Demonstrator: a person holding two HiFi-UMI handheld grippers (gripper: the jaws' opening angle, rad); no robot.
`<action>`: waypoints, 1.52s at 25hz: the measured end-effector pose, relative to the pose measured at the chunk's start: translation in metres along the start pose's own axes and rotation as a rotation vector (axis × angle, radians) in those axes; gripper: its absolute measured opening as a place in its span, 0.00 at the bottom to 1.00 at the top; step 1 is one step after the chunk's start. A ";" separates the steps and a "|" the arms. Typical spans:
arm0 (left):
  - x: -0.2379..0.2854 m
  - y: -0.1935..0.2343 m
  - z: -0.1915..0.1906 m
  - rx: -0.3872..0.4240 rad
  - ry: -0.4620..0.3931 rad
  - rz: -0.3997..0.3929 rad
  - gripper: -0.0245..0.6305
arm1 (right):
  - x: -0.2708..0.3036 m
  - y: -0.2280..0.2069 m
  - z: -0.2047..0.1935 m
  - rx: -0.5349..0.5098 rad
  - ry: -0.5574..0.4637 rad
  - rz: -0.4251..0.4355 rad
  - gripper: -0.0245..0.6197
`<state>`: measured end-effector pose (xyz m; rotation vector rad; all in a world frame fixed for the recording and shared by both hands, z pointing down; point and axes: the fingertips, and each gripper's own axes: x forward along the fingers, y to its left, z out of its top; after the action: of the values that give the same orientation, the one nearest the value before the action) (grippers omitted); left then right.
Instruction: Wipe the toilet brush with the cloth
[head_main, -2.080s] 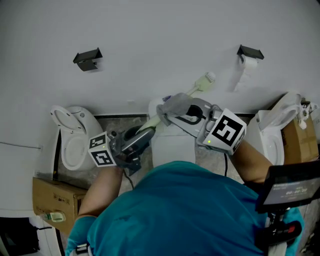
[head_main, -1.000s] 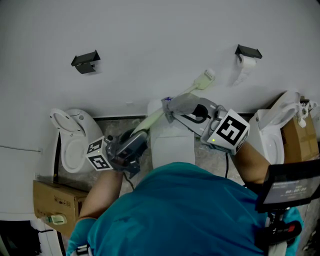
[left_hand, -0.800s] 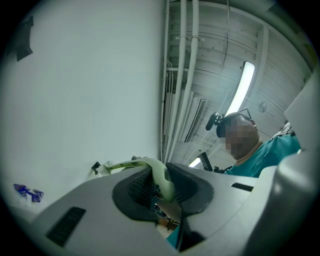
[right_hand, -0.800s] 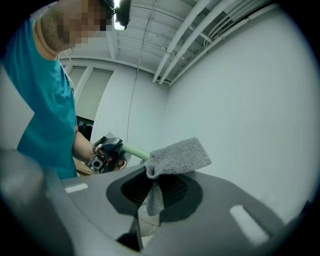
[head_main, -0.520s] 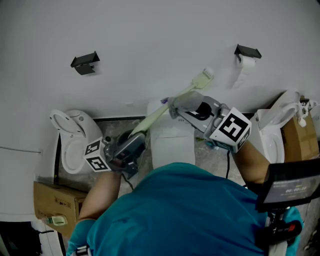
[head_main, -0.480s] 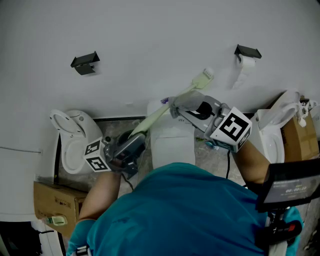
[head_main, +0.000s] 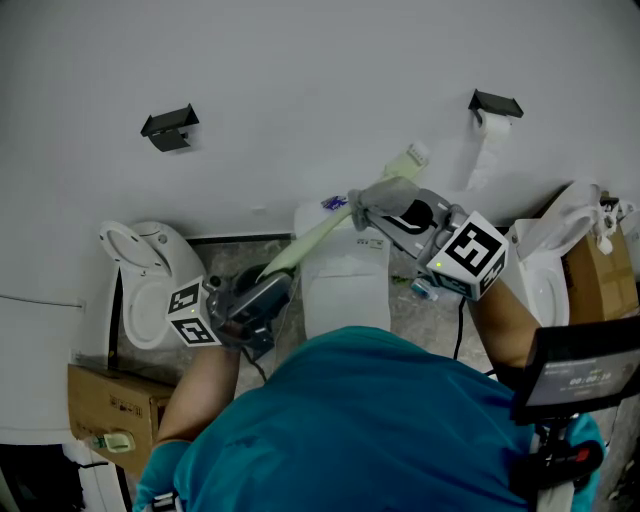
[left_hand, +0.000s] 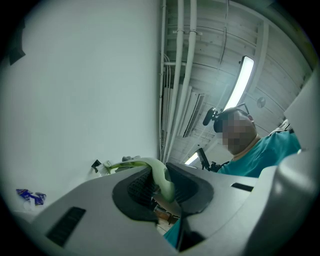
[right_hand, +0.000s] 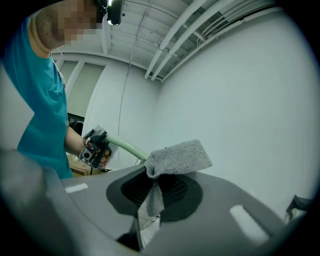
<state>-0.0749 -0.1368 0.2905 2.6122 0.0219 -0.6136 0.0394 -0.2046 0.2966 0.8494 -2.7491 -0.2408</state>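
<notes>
The pale green toilet brush has its handle slanting up and right from my left gripper to the brush head near the wall. My left gripper is shut on the handle's lower end. A grey cloth is folded over the handle, high up near the head. My right gripper is shut on that cloth. In the right gripper view the cloth sticks out of the jaws, with the handle running behind it to the left gripper.
Three white toilets line the wall: left, middle under the brush, right. A paper roll and a black holder hang on the wall. Cardboard boxes stand at lower left and far right.
My right gripper has slid the cloth up along the handle toward the brush head, to the right in the head view. The left gripper has held the handle still.
</notes>
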 end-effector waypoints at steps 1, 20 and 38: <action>0.000 -0.001 0.000 0.001 0.000 -0.002 0.14 | -0.001 -0.002 0.000 0.003 0.001 -0.003 0.09; 0.003 -0.010 0.002 0.020 0.012 -0.026 0.14 | -0.017 -0.039 -0.027 0.007 0.077 -0.101 0.09; 0.009 -0.018 -0.007 0.058 0.070 -0.036 0.14 | -0.029 -0.078 -0.075 0.011 0.243 -0.183 0.09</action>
<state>-0.0665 -0.1182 0.2846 2.6934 0.0743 -0.5429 0.1254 -0.2581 0.3451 1.0599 -2.4532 -0.1448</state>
